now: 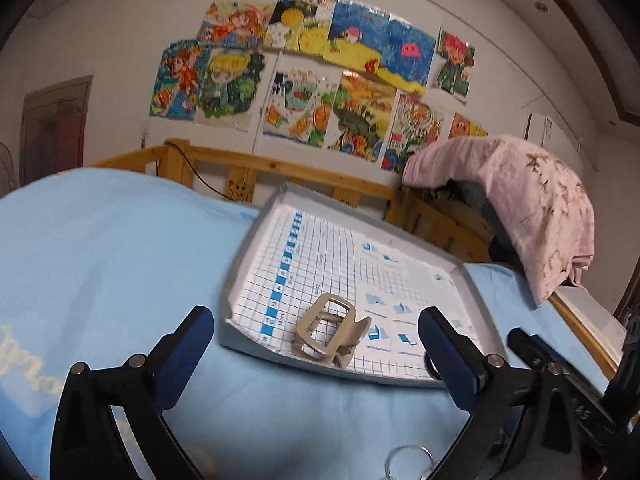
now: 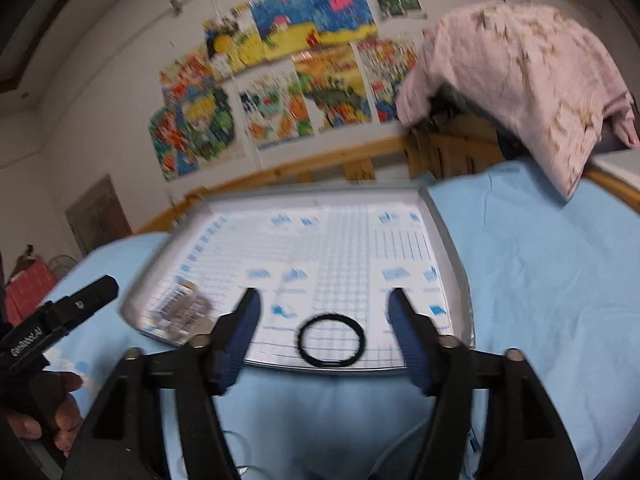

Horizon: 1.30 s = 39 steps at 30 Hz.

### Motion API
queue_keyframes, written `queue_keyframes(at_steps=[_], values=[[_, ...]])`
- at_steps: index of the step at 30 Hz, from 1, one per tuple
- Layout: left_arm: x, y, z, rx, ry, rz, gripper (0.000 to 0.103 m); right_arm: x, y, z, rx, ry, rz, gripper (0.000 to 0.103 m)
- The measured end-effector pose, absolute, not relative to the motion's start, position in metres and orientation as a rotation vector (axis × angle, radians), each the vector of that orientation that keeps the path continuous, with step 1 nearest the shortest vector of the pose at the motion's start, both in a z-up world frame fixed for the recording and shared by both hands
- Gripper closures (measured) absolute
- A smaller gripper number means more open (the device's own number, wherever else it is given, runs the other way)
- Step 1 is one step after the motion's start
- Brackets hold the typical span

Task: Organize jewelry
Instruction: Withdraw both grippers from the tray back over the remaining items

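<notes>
A grey tray lies on a blue bed. The left gripper gapes wide and empty, a beige hair claw at twelve o'clock. The right gripper, open, frames a black hair tie.

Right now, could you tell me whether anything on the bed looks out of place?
Mostly tidy: the hair clip and black hair tie lie in the tray. One clear ring sits outside it on the blue sheet, near the left gripper.

White wall, colourful drawings, wooden rail
</notes>
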<state>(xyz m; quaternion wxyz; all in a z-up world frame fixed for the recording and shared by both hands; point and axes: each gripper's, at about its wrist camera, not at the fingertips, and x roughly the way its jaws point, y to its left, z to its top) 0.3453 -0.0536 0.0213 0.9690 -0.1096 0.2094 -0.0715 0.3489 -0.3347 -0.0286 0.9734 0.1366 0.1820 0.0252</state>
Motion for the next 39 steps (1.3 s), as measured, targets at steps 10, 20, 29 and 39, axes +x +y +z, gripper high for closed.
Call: queue_keyframes(at_steps=[10, 20, 29, 39], values=[[0.245, -0.020, 0.058, -0.190, 0.284, -0.119, 0.000, 0.255, -0.309, 0.028, 0.161, 0.180, 0.110, 0.003], [0.154, 0.011, 0.059, -0.176, 0.242, -0.092, 0.000, 0.152, -0.287, 0.034, 0.121, 0.113, 0.138, 0.002], [0.089, 0.025, 0.042, -0.163, 0.256, -0.080, 0.000, 0.088, -0.273, 0.016, 0.102, 0.138, 0.157, 0.002], [0.032, 0.032, 0.016, -0.138, 0.293, -0.050, 0.000, 0.045, -0.271, -0.011, 0.110, 0.198, 0.156, 0.002]])
